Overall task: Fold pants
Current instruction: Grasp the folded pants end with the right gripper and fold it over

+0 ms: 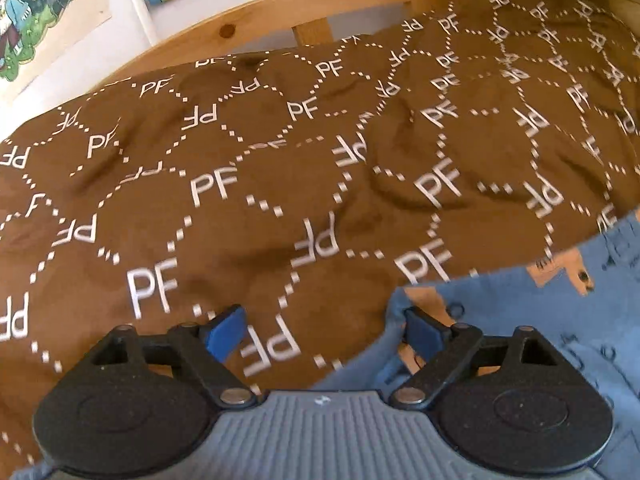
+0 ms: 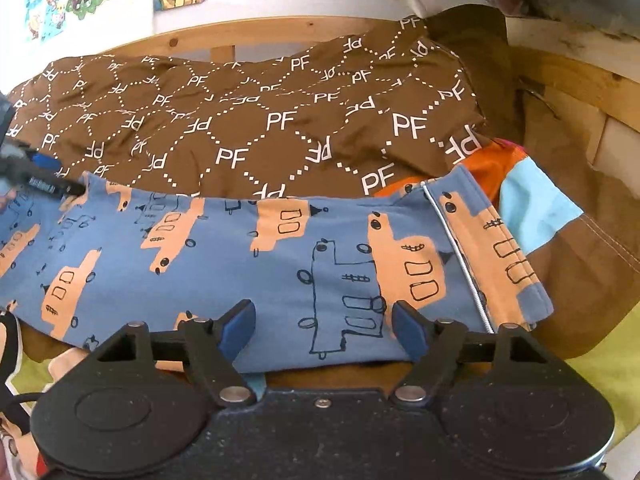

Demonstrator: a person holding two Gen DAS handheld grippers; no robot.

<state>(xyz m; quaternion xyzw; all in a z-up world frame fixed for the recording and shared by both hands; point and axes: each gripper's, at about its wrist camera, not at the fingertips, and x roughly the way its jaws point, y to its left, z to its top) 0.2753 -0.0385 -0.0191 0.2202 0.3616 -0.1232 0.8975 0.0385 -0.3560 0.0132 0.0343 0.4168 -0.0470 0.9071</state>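
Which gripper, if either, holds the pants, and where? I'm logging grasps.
Neither. Left gripper and right gripper have open jaws above the pants, gripping nothing.

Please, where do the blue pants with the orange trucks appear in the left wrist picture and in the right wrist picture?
Left wrist: the blue pants fill the lower right corner, reaching the right fingertip of the left gripper.
Right wrist: the blue pants stretch across the middle, above the right gripper.
Shared landmark: the brown PF blanket behind the pants.
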